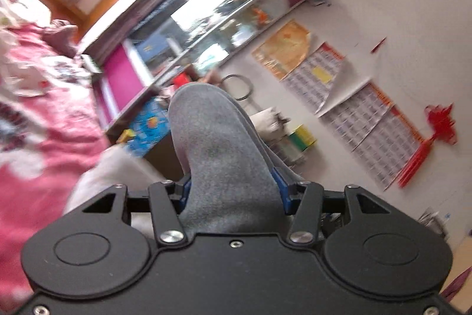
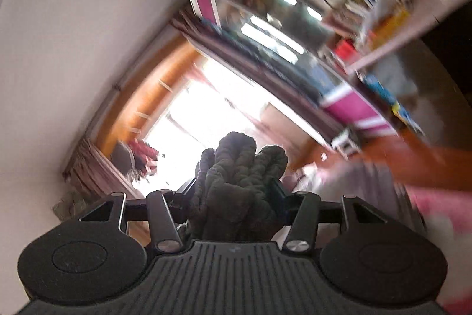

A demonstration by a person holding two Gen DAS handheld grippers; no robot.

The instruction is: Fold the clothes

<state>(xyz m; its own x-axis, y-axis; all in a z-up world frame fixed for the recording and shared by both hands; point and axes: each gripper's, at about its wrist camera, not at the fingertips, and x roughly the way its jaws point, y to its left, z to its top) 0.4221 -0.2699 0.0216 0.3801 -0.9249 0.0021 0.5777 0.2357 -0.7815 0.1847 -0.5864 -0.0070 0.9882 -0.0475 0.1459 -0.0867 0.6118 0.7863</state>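
Note:
My left gripper (image 1: pixel 233 191) is shut on a fold of smooth grey garment (image 1: pixel 215 143), which bulges up between the blue pads and hides the fingertips. My right gripper (image 2: pixel 236 194) is shut on a bunched ribbed part of the grey garment (image 2: pixel 239 176), dark against the bright window. Both grippers are raised and tilted, and look across the room, not down at a surface. How much cloth hangs below is hidden.
A bed with a pink patterned cover (image 1: pixel 44 123) lies at the left. A shelf unit with magenta panels (image 1: pixel 124 76) stands against the wall. Calendars (image 1: pixel 362 120) and a red knot ornament (image 1: pixel 436 132) hang on the white wall. A bright window (image 2: pixel 200 114) faces the right gripper.

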